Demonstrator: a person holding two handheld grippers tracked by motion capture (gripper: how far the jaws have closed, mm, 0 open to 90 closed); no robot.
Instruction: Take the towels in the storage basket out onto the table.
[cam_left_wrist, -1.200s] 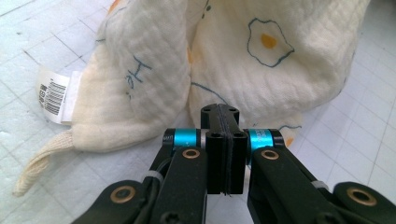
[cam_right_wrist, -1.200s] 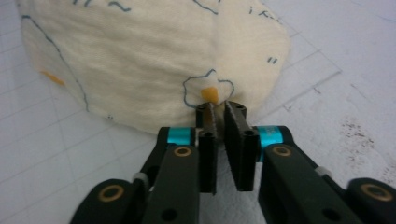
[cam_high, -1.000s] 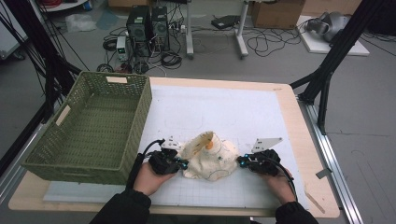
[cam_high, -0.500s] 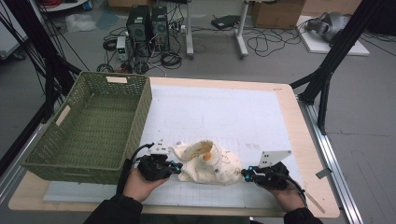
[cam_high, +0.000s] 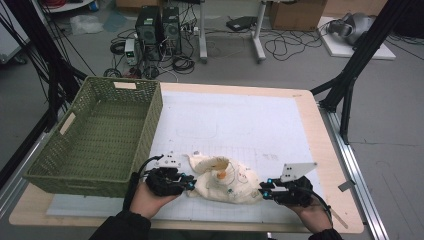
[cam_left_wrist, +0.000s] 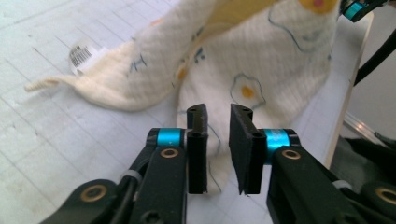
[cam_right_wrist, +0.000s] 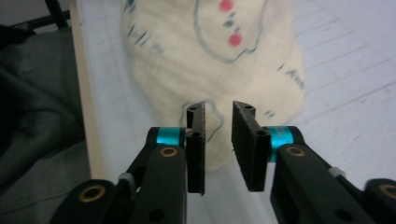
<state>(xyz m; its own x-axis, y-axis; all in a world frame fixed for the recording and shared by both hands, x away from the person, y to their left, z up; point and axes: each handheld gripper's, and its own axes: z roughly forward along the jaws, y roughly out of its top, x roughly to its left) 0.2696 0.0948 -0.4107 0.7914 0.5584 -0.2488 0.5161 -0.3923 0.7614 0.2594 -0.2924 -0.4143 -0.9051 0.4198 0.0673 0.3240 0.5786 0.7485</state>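
A cream quilted cloth (cam_high: 225, 182) with egg and face prints lies bunched on the white mat near the table's front edge. My left gripper (cam_high: 190, 185) is at its left end, and my right gripper (cam_high: 265, 194) at its right end. In the left gripper view the jaws of the left gripper (cam_left_wrist: 218, 112) have just been opening; a narrow gap shows, with the cloth (cam_left_wrist: 261, 60) edge lying under it and unpressed. In the right gripper view the right gripper (cam_right_wrist: 218, 109) has likewise just been opening, and the cloth (cam_right_wrist: 196, 60) reaches into the gap without being pinched.
A large green wicker basket (cam_high: 150, 120) stands on the table's left side, close to my left hand. The white gridded mat (cam_high: 240, 120) stretches behind the cloth. The wooden front edge (cam_high: 225, 225) is just below both hands.
Both hands drew back toward the table's front edge and farther apart, pulling the cloth out wider and flatter. Over the last half second they stayed in place.
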